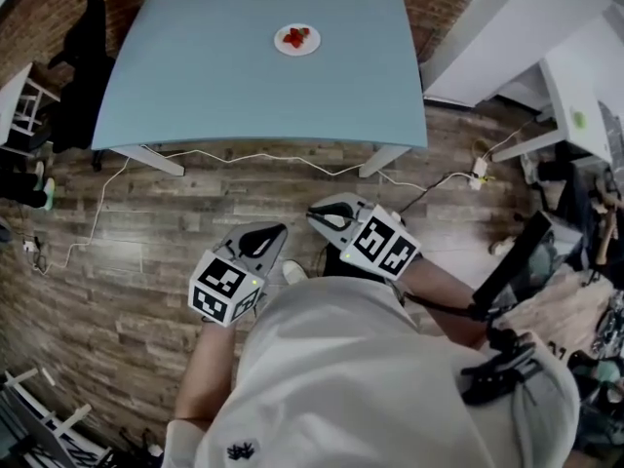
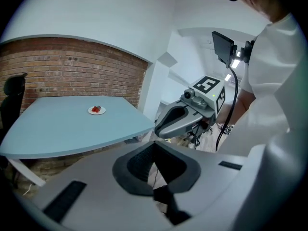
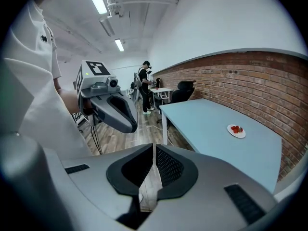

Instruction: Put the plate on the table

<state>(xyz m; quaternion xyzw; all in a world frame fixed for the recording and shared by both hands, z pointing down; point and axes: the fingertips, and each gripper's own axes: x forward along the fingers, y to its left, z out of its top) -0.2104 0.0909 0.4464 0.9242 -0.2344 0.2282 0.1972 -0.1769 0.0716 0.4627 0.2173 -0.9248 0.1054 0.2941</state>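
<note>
In the head view, the plate [image 1: 297, 39] of red fruit sits on the blue worktop [image 1: 195, 86], far side, well ahead of both claws. My right claw [image 1: 327, 214] is a little nearer to it than my left claw [image 1: 263, 239].

In the left gripper view, the plate [image 2: 96, 110] lies ahead and to the left; that claw is pressed together on nothing.

In the right gripper view, it lies ahead to the right; this claw is also closed and empty.

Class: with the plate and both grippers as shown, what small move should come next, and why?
Probably none toward the plate: it already sits on the blue table, carrying red fruit. The left gripper and right gripper are shut, empty and short of the table, so I would rest them.
</note>
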